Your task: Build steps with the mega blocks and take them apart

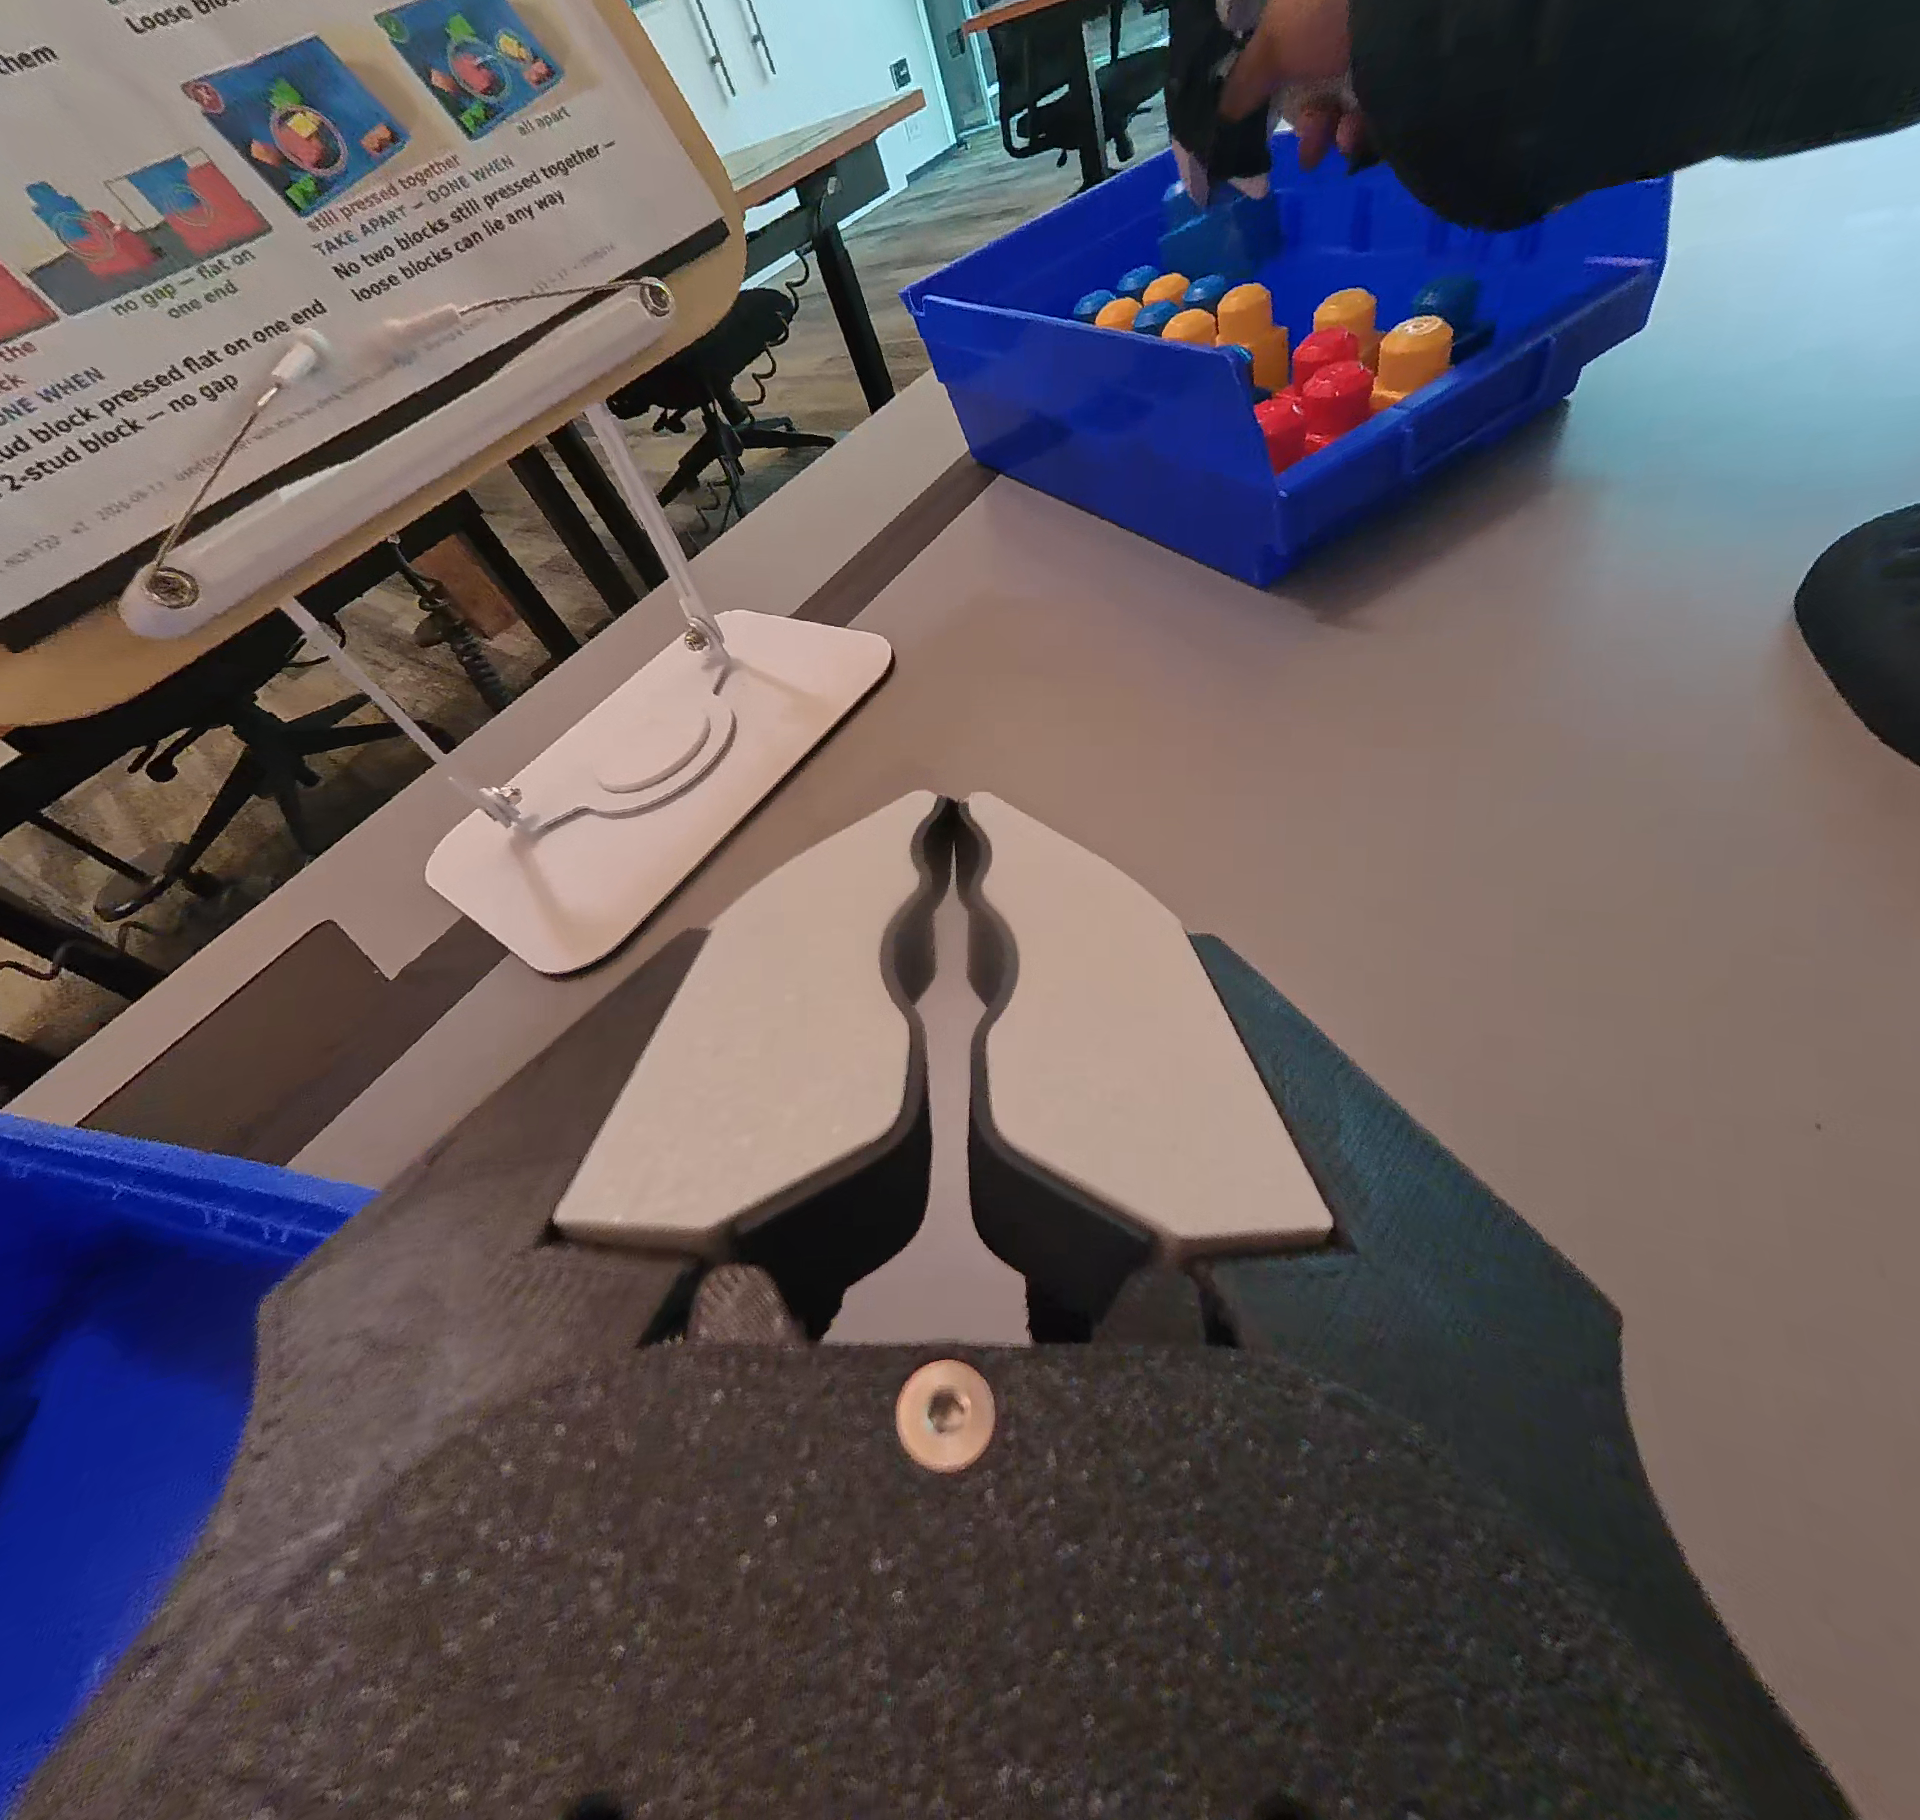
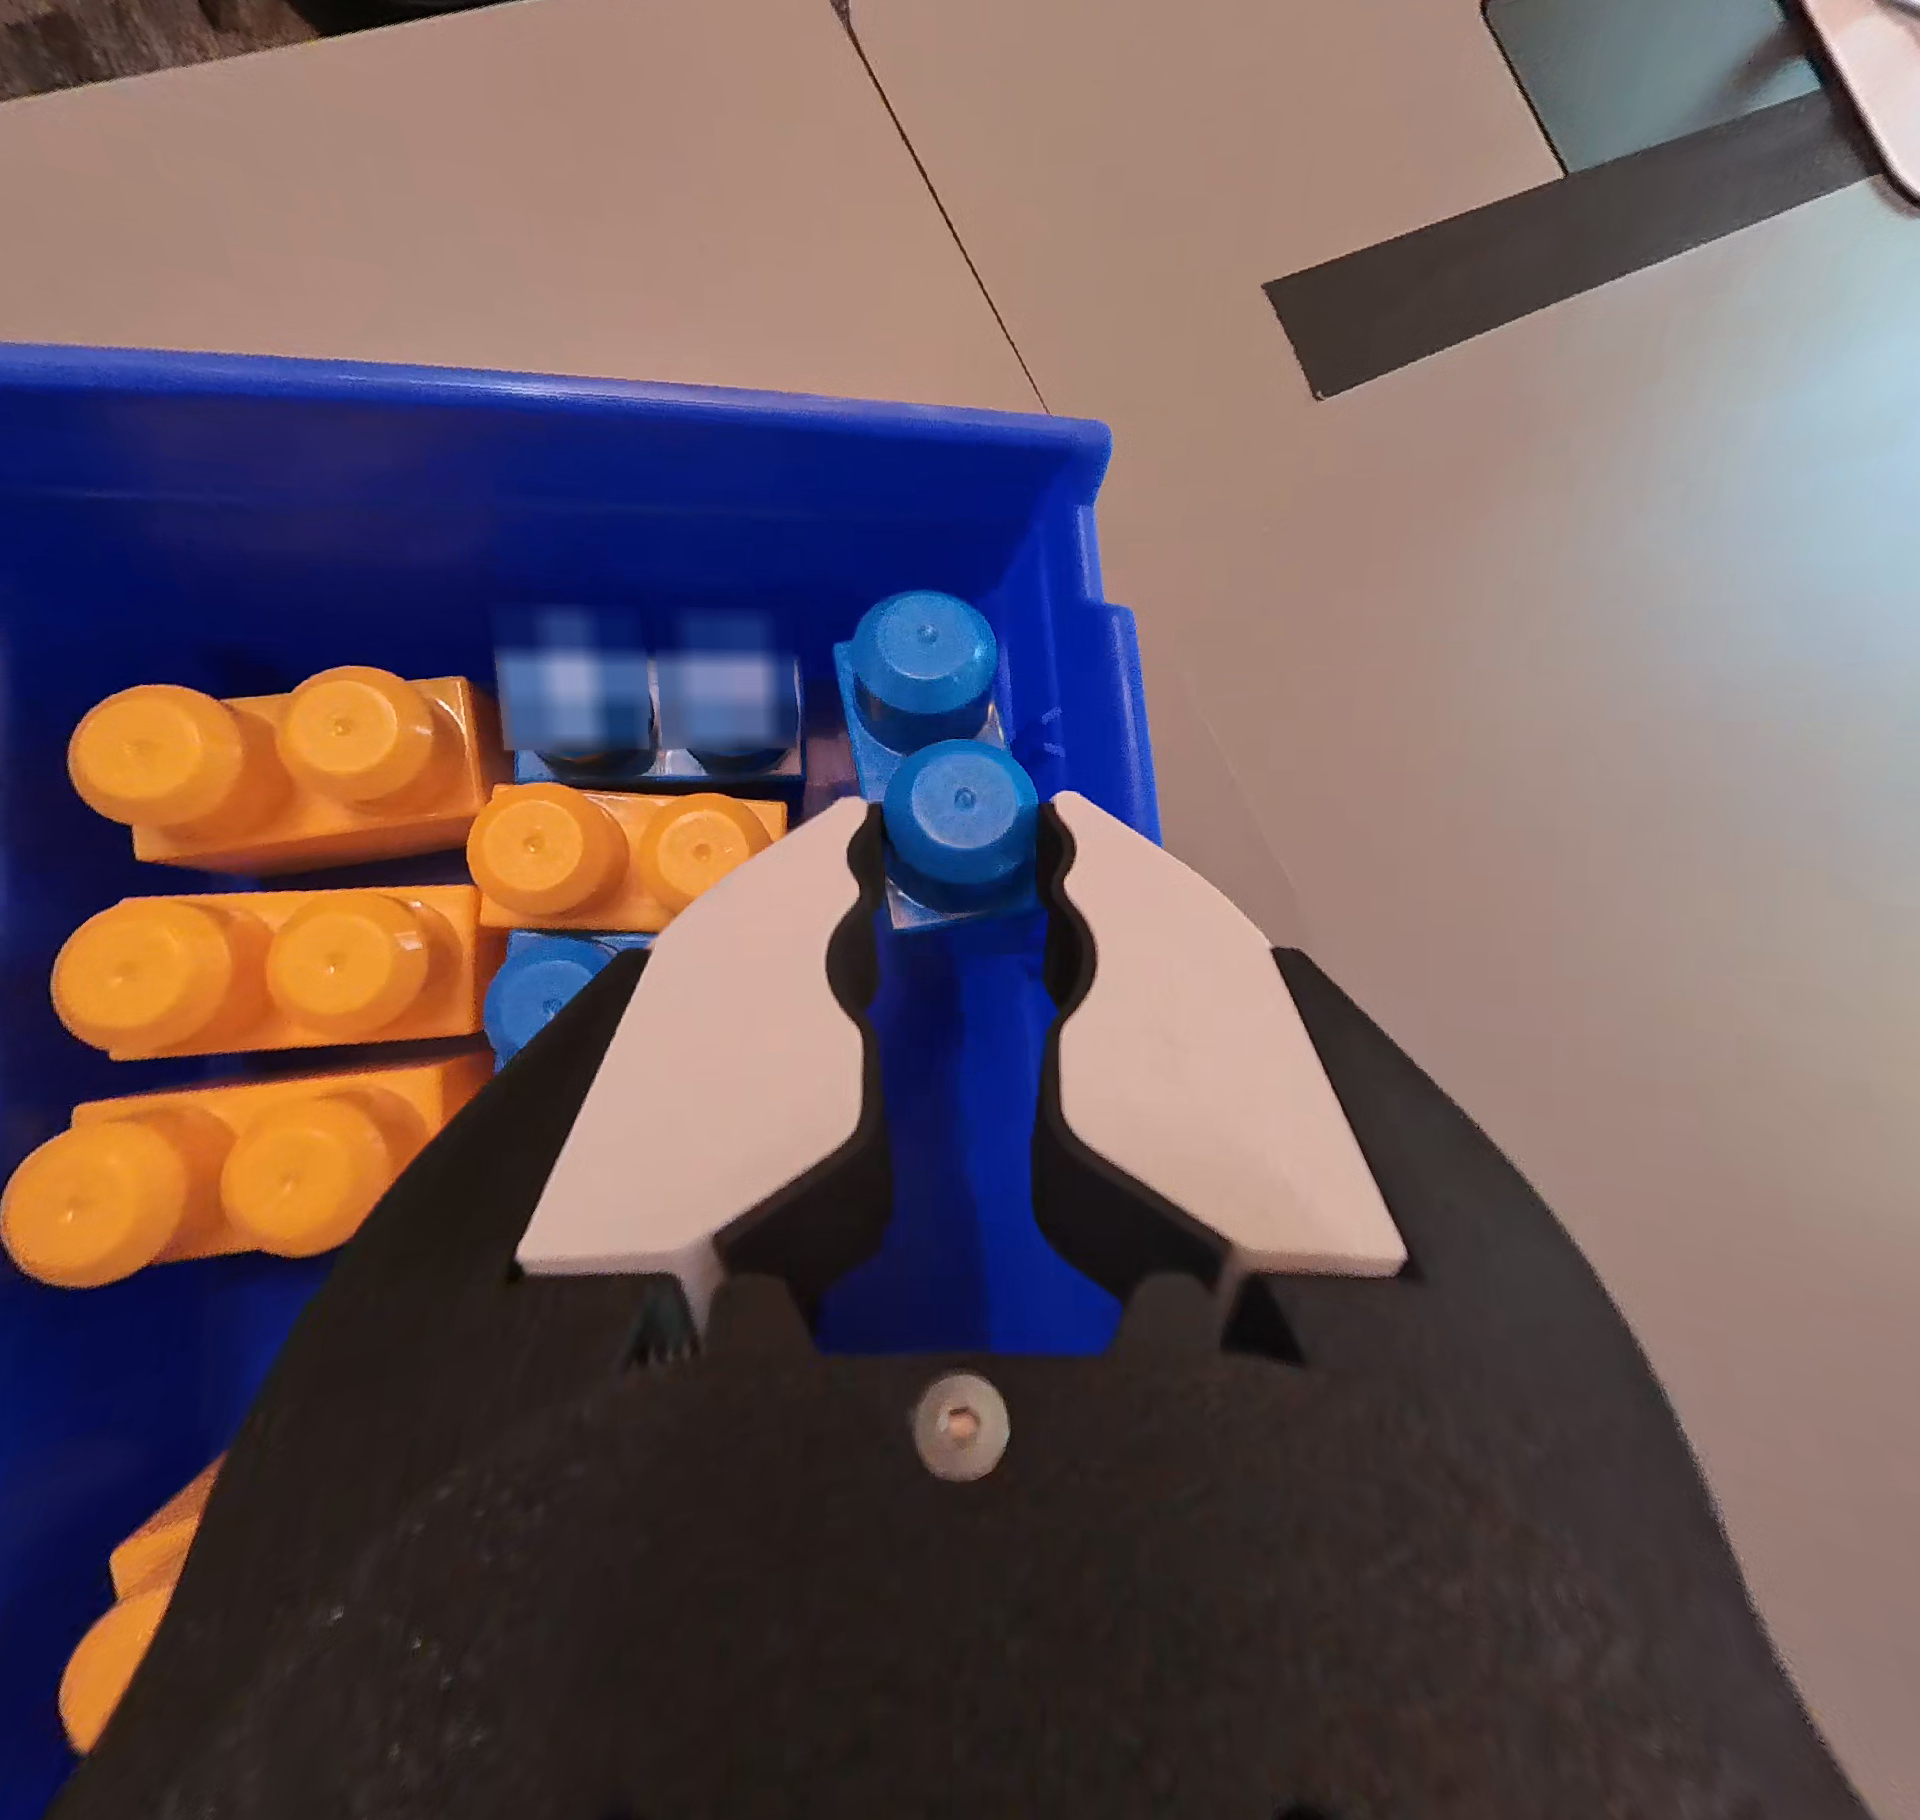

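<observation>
The right gripper (image 2: 961,814) is lowered into the blue bin (image 2: 582,440), and its jaws are closed around the near stud of a blue two-stud block (image 2: 935,731) at the bin's right wall. Orange blocks (image 2: 281,773) are seen lying in rows to the left of it. Over in the left wrist view, the left gripper (image 1: 956,809) is held above the grey table (image 1: 1351,835), its jaws brought together with nothing between them. A white stand (image 1: 665,783) bearing an instruction sheet (image 1: 312,160) is set just ahead.
</observation>
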### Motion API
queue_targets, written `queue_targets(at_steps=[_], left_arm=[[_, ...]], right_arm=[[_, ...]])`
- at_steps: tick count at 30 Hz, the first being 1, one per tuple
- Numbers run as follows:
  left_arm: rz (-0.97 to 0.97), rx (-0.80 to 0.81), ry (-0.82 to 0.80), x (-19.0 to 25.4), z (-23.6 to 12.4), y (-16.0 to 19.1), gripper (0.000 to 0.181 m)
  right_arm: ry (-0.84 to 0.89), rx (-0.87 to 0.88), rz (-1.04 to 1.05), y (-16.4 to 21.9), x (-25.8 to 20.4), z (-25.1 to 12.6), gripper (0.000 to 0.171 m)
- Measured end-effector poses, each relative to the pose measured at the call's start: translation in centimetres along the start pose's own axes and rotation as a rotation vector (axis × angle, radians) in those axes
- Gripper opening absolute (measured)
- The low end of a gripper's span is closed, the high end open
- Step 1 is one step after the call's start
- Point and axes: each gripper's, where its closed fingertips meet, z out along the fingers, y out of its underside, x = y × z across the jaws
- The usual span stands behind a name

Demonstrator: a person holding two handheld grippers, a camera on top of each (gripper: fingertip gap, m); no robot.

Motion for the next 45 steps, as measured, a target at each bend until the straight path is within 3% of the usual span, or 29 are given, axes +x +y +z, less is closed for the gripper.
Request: queue_targets(at_steps=[12,21,26,33,39,42,45], left_arm=[[-0.017,0.003,0.024,0.3,0.0,0.0,0.0],[-0.018,0.007,0.026,0.4,0.0,-0.1,0.0],[-0.018,0.006,0.019,0.2,0.0,0.0,0.0],[-0.036,0.006,0.014,0.0,-0.1,0.1,0.0],[-0.044,0.0,0.005,-0.3,0.0,0.4,0.0],[-0.047,-0.006,-0.002,-0.5,0.1,0.7,0.0],[-0.052,-0.007,-0.011,-0.7,0.1,0.8,0.0]], right_arm=[[0.024,0.001,-0.006,0.6,-1.3,2.3,0.028],[0.007,0.065,-0.073,-0.5,-1.8,1.6,0.041],[-0.042,0.316,-0.176,-5.2,-2.6,-3.6,0.041],[-0.365,0.692,-0.239,-7.8,-8.4,-16.8,0.036],[-0.64,0.875,-0.306,-2.7,-14.4,-25.5,0.013],[-0.737,0.907,-0.334,1.1,-17.4,-27.0,0.0],[-0.855,0.897,-0.355,5.4,-20.6,-27.4,0.0]])
